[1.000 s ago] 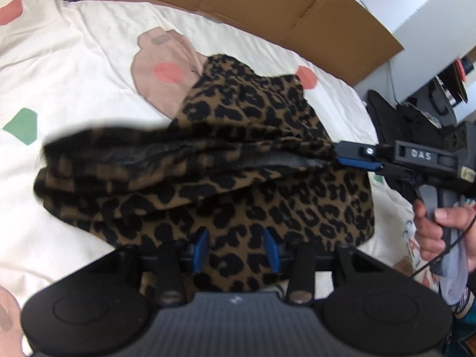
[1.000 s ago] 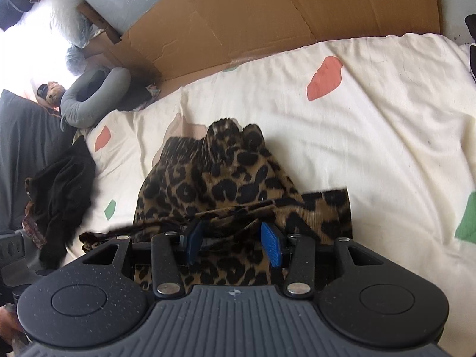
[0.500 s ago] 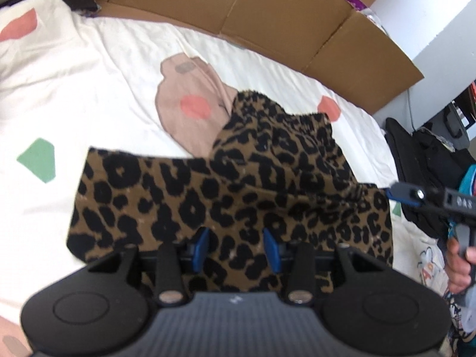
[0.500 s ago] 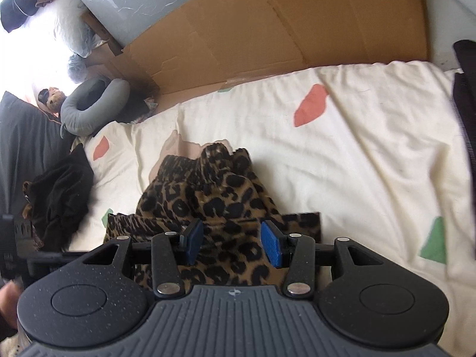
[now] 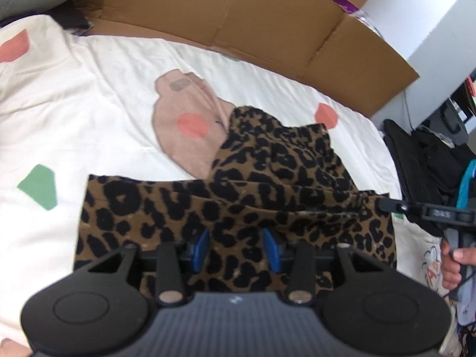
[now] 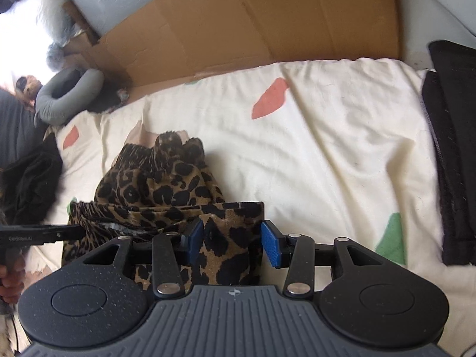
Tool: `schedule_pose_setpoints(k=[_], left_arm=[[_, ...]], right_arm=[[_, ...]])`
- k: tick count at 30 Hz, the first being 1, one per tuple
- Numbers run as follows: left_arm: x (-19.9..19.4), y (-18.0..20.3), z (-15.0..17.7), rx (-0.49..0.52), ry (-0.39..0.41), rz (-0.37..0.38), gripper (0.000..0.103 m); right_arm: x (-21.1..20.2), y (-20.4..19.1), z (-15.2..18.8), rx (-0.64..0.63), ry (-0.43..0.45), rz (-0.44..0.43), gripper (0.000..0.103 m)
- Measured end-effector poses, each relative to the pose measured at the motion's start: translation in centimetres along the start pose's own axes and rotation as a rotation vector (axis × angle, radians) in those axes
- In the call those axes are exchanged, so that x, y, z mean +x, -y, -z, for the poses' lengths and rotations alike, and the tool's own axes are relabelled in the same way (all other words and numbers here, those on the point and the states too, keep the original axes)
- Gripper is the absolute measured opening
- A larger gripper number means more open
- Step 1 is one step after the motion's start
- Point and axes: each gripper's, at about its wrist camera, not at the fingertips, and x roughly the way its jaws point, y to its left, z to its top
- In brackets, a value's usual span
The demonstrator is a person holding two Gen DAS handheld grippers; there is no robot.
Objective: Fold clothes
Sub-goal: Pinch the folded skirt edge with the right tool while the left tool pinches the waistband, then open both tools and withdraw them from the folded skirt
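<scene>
The right gripper [image 6: 232, 245], low in the frame's centre, is closing; leopard cloth lies between its blue pads [image 6: 272, 247], which stand visibly apart and do not yet press it. The left gripper [image 5: 236, 248], bottom centre of its own view, sits part open over the same fabric, gripping nothing as far as the frame shows. The leopard-print garment [image 5: 238, 196] lies across the middle of the cream bedspread [image 5: 89, 113], its folded band near the grippers and a bunched end mounded toward the cardboard [image 5: 267, 20] at top. To fold well, I judge each pinch should catch all layers at the near edge, both sides level, then carry evenly so the band does not skew.
</scene>
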Motion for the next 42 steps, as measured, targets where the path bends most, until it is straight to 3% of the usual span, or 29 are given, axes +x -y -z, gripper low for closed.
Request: schedule_pose_setpoints(k=[1, 3, 9, 15, 20, 23, 27, 35, 42], left_arm=[[0.1, 0.2, 0.0, 0.005, 0.000, 0.004, 0.042], [0.3, 0.6, -0.1, 0.016, 0.000, 0.010, 0.041], [0.4, 1.7, -0.7, 0.052, 0.020, 0.036, 0.032], [1.6, 2.6, -1.3, 0.109, 0.023, 0.025, 0.027], [3.3, 1.9, -1.8, 0.083, 0.006, 0.002, 0.018], [4.2, 1.3, -2.0, 0.069, -0.010, 0.004, 0.015], [3.9, 1.0, -2.1, 0.058, -0.005, 0.003, 0.013], [0.1, -0.4, -2.0, 0.085, 0.047, -0.035, 0.016], [-1.8, -4.8, -2.7, 0.020, 0.080, -0.142, 0.017]], right_arm=[[0.0, -0.1, -0.2, -0.009, 0.001, 0.006, 0.006], [-0.2, -0.2, -0.5, -0.008, 0.017, -0.003, 0.004], [-1.3, -0.3, -1.2, -0.017, 0.069, 0.004, 0.003], [0.0, 0.4, -0.9, 0.002, 0.045, 0.031, 0.003], [1.5, 0.7, -0.5, 0.010, 0.019, 0.045, 0.004], [1.7, 0.8, -0.3, 0.016, 0.012, 0.051, 0.012], [1.5, 1.3, -0.1, 0.019, 0.009, 0.068, 0.036], [2.4, 1.9, 0.6, 0.037, -0.005, 0.052, 0.038], [3.5, 1.1, 0.4, -0.009, -0.021, 0.070, 0.038]])
